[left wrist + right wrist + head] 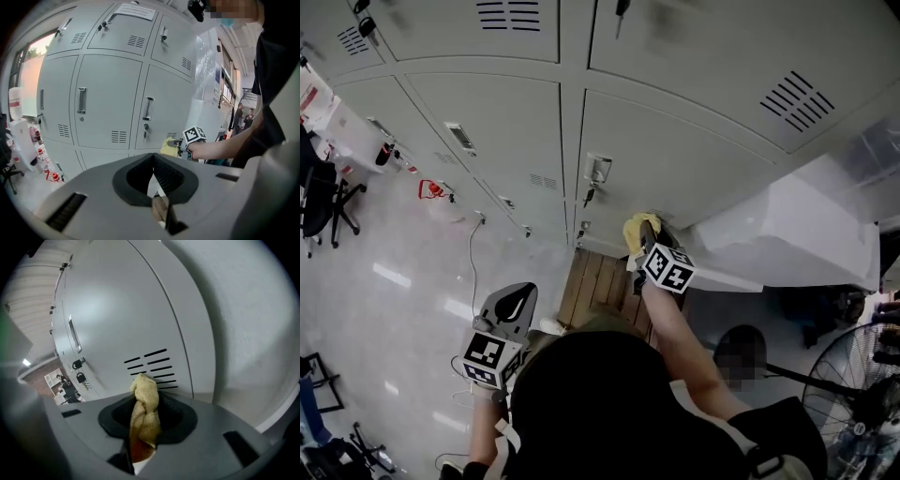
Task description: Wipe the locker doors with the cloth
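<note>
Yellow cloth [144, 401] is pinched between the right gripper's [140, 437] jaws, its bunched tip just beyond them near a locker door [117, 319]. Left gripper [157, 197]: jaws together, nothing between.

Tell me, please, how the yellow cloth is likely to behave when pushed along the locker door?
The yellow cloth looks soft and floppy: it bunches in twisted folds in the right tool. Such a small wad is probably light, and would likely squash against the locker door.
</note>
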Motion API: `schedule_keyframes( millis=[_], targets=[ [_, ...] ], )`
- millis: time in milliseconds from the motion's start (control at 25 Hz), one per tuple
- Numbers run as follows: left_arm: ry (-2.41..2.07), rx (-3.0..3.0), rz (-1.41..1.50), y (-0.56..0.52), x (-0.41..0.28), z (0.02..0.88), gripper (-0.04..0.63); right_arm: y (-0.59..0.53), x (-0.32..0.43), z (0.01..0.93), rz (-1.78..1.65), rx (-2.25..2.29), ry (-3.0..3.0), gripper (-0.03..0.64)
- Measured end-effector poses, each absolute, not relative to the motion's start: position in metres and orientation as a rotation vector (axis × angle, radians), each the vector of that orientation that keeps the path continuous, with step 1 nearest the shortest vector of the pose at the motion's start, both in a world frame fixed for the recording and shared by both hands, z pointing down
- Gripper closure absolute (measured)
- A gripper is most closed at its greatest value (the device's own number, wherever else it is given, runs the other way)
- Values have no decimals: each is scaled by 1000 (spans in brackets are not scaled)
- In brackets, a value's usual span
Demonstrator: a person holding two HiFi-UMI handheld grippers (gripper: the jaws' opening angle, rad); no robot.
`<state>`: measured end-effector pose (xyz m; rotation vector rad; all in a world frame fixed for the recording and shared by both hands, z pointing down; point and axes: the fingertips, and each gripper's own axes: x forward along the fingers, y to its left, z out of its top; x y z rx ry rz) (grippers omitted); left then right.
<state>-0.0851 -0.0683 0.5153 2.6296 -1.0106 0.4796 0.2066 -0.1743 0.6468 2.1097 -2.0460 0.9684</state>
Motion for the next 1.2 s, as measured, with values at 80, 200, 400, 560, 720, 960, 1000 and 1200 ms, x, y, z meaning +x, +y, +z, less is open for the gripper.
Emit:
schedule_keyframes(
  millis=[80, 200, 400, 560, 720, 960, 1000, 1200],
  targets=[
    [-989, 2641, 478, -69, -80, 515, 588, -169, 218, 648, 964, 2136, -2004, 511],
    [-960, 2650, 479, -70, -74, 516, 588, -161, 232, 650, 966, 2176, -1943, 511],
    [-912, 2676, 477, -72, -63, 517, 588, -150, 251, 645, 944, 2238, -1872, 511],
    [-875, 2692, 474, -73, -54, 516, 588, -146, 258, 631, 886, 2280, -1864, 511],
    [-846, 2706, 477, -73, -49, 516, 588, -144, 261, 612, 822, 2307, -1887, 511],
    [-833, 2714, 475, -70, -49, 516, 588, -149, 250, 581, 712, 2297, -1977, 511],
    [-836, 2712, 474, -69, -50, 516, 588, -152, 246, 576, 692, 2288, -1994, 511],
    [-862, 2694, 473, -65, -60, 517, 588, -163, 223, 563, 646, 2227, -2080, 511]
  ],
)
